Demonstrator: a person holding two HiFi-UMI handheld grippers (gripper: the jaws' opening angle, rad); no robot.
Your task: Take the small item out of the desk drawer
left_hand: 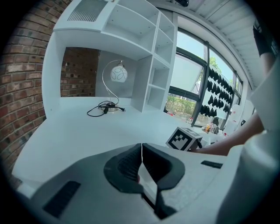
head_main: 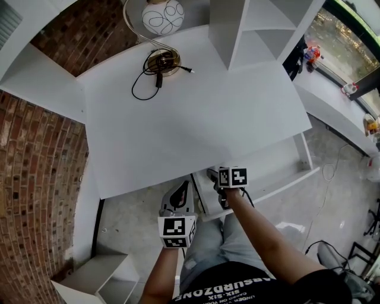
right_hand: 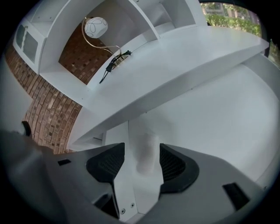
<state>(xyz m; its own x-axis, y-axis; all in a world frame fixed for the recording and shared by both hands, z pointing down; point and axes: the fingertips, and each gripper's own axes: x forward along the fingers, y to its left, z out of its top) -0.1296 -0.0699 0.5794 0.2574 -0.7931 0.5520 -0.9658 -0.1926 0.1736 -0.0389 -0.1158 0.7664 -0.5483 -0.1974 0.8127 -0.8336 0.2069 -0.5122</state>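
The white desk (head_main: 196,113) has its drawer (head_main: 279,163) pulled out at the front right. In the right gripper view the drawer floor (right_hand: 218,118) shows bare white, and I see no small item in any view. My right gripper (head_main: 212,175) is at the drawer's left end. It stands open (right_hand: 141,157) with a white upright panel (right_hand: 133,144) of the drawer side between its jaws, not pinched. My left gripper (head_main: 180,191) hangs just in front of the desk edge, left of the drawer. Its jaws (left_hand: 142,153) meet at the tips with nothing clearly held.
A globe lamp (head_main: 162,15) with a brass base and black cable (head_main: 145,74) stands at the desk's back. A white shelf unit (head_main: 255,29) rises at the back right. Brick wall (head_main: 35,178) closes the left. A white box (head_main: 98,276) sits on the floor.
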